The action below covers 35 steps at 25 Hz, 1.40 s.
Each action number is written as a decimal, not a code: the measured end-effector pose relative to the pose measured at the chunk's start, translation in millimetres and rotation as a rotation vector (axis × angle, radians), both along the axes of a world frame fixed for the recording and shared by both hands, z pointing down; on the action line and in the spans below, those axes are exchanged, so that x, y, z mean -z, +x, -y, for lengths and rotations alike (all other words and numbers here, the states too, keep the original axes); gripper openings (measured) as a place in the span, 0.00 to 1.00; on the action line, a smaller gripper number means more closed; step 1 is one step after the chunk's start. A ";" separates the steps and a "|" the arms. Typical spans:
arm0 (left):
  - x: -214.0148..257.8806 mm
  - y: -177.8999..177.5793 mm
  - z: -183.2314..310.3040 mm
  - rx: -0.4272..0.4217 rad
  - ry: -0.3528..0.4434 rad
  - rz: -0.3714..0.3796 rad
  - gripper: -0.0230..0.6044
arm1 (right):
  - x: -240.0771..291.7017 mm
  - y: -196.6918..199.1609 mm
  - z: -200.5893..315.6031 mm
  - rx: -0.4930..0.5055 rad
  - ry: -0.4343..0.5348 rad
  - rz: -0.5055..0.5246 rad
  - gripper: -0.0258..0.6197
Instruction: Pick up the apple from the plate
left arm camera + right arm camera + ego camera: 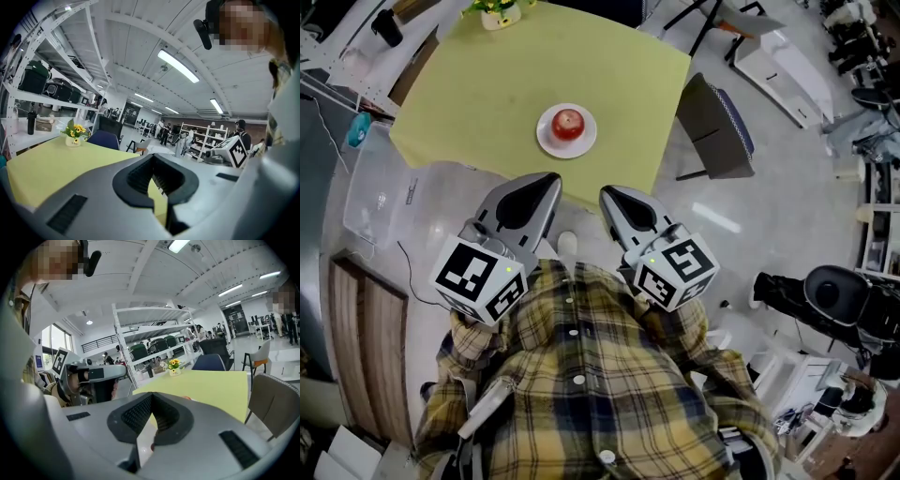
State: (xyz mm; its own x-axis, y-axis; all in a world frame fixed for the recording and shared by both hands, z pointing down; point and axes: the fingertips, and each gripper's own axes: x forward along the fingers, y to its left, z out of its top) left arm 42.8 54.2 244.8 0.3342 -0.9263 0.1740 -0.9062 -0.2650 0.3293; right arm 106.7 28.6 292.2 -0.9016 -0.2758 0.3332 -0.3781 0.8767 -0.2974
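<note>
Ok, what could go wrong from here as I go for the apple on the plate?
1. The right tongs and left tongs are both shut; reaching in like that would likely knock the apple rolling off the plate.
2. The plate sits on a cloth, toward its near edge; a push might slide it.
3. The apple is round, so an off-centre pinch may squirt it out.

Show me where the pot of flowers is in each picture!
Head view: flower pot at the top edge, left of middle.
Left gripper view: flower pot at the left, halfway down.
Right gripper view: flower pot just right of middle.
Shared landmark: the yellow table under it.
</note>
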 end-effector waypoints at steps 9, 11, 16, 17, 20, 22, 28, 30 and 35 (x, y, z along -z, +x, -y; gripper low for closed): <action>-9.0 -33.7 42.4 -0.049 -0.027 -0.008 0.05 | -9.5 -35.8 33.5 -0.024 -0.027 -0.016 0.04; -10.1 -46.3 55.3 -0.076 -0.029 -0.004 0.05 | -12.3 -49.2 44.1 -0.044 -0.034 -0.020 0.04; -18.6 -87.6 92.2 -0.167 -0.042 -0.007 0.05 | -15.4 -90.3 74.8 -0.121 -0.036 -0.029 0.04; -19.9 -93.5 99.3 -0.198 -0.046 -0.009 0.05 | -14.7 -97.4 80.5 -0.143 -0.034 -0.031 0.04; -21.1 -109.0 119.8 -0.290 -0.055 -0.010 0.05 | -13.5 -116.3 98.1 -0.222 -0.035 -0.036 0.04; -22.3 -120.6 132.7 -0.334 -0.059 -0.012 0.05 | -15.0 -129.3 110.8 -0.262 -0.035 -0.041 0.04; -30.6 -142.6 158.8 -0.471 -0.083 -0.013 0.05 | -15.8 -152.0 134.9 -0.386 -0.033 -0.055 0.04; -33.9 -144.0 162.8 -0.521 -0.096 -0.012 0.05 | -16.1 -152.8 138.1 -0.436 -0.034 -0.060 0.04; -38.4 -140.5 168.7 -0.625 -0.111 -0.021 0.05 | -21.9 -148.1 135.1 -0.558 -0.051 -0.085 0.04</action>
